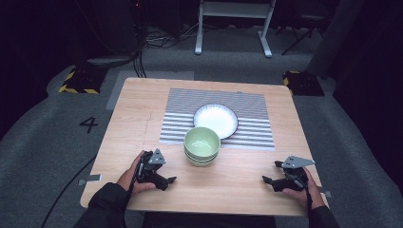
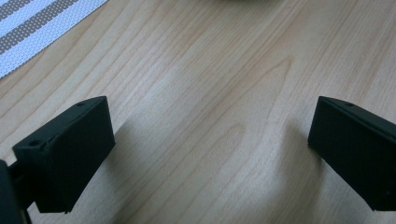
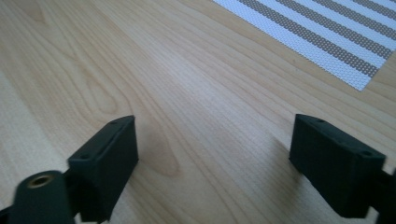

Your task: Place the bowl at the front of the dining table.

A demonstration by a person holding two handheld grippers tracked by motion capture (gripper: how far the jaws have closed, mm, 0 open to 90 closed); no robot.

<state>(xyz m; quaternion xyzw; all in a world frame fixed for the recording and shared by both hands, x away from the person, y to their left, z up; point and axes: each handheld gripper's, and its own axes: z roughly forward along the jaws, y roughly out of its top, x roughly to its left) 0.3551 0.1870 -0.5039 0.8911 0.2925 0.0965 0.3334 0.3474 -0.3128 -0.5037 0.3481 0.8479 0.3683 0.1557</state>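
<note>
Our left gripper (image 1: 164, 181) and right gripper (image 1: 271, 183) rest spread and empty; the stacked pale-green ceramic bowls (image 1: 202, 145) sit ahead between them on the wooden table (image 1: 133, 123), nearer our left.

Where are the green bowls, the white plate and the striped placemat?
green bowls (image 1: 202, 141): high view, inside of the top bowl.
white plate (image 1: 216, 118): high view, its centre.
striped placemat (image 1: 183, 107): high view, bare left part.

**A single digit marked on the floor**

One numeral, a dark "4" (image 1: 89, 124), is seen on the grey floor (image 1: 43, 137) to the left of the wooden table (image 1: 138, 118). No other lettering, label or brand can be read.
</note>
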